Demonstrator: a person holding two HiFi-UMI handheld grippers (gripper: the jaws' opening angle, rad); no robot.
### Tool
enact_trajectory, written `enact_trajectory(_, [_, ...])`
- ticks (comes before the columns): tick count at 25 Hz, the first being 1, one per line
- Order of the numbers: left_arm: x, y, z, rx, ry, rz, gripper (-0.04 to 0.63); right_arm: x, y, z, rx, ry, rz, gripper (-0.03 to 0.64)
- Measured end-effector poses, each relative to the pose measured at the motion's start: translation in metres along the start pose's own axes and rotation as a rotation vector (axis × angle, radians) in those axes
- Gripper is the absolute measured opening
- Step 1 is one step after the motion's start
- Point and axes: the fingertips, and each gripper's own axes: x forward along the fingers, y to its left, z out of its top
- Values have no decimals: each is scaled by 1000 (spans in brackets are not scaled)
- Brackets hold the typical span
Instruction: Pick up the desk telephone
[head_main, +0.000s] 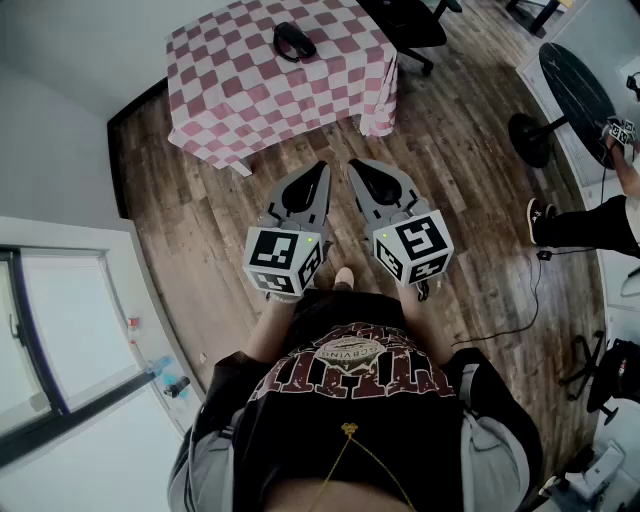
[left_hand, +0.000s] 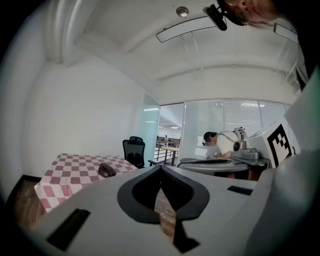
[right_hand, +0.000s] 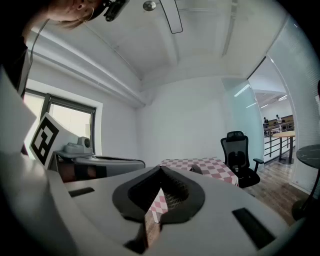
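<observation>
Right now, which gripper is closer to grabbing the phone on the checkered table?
Left, narrowly. The desk telephone sits on the table ahead, a bit to the left, more in line with the left gripper than the right gripper. Both are shut and far off.

The plastic desk telephone (head_main: 293, 42) is black, the cloth tablecloth (head_main: 225, 85) pink-and-white checked, the plank floor (head_main: 470, 170) streaky brown, and the grey left gripper (head_main: 321, 167) and right gripper (head_main: 353, 166) carry black-and-white square markers (head_main: 283, 258)
</observation>
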Motion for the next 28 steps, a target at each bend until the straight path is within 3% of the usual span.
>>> enact_trajectory(15, [14,14,-19,-50,34,8,8,8,-15,-13,29,27,35,18])
enact_trajectory(28, [73,60,-10,-36,60,-33,8,72,-44,-3,13,43,22,18])
